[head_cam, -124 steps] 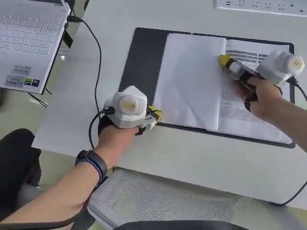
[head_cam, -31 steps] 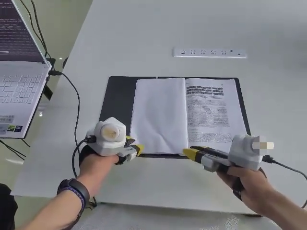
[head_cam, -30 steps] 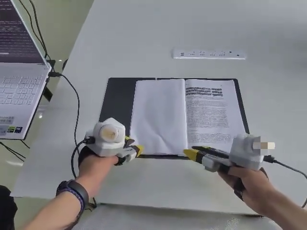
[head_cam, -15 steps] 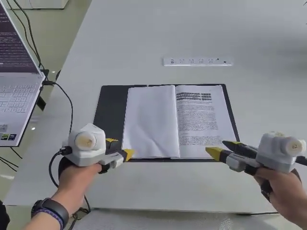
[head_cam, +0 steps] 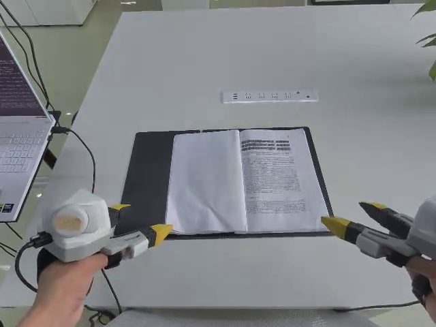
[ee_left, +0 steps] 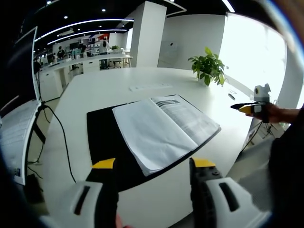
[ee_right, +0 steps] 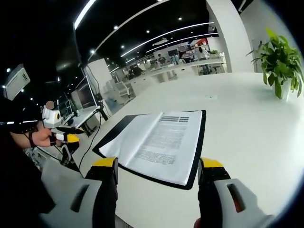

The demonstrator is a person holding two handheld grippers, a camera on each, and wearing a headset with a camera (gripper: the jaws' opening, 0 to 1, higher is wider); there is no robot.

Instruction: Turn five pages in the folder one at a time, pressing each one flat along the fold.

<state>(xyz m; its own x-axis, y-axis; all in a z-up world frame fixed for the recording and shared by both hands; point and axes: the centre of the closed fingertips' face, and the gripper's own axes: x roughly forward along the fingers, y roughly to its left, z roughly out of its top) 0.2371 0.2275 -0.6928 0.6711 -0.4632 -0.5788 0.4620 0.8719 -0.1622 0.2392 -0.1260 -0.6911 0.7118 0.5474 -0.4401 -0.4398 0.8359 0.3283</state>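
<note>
Head view: the folder (head_cam: pixel 151 178) lies spread on the white worktop (head_cam: pixel 204 61), black cover down. It has a blank page (head_cam: pixel 204 180) on its left half and a printed page (head_cam: pixel 276 177) on its right. Both lie flat either side of the fold (head_cam: pixel 242 178).

We've got the left tool (head_cam: pixel 141 219) low by the folder's near left corner, just beside the cover. Its yellow-tipped jaws are spread apart with nothing between them. Over on the other side, the right tool (head_cam: pixel 353 214) hangs near the folder's near right corner, clear of the paper, jaws likewise parted and carrying nothing. Neither tool is on a page.

Behind the folder a white power strip (head_cam: pixel 270 96) lies across the worktop, well apart from it. At the far left we see a laptop (head_cam: pixel 17 143), and a black cable (head_cam: pixel 88 150) runs from it along the worktop's left side.

In the left gripper view, we look between the parted jaws at the blank page, nearest us, with the right tool small at the far right. In the right gripper view, the printed page sits nearest, between the parted jaws, and the left tool is small at the far left. A green plant (ee_right: pixel 280 57) stands to the right.
</note>
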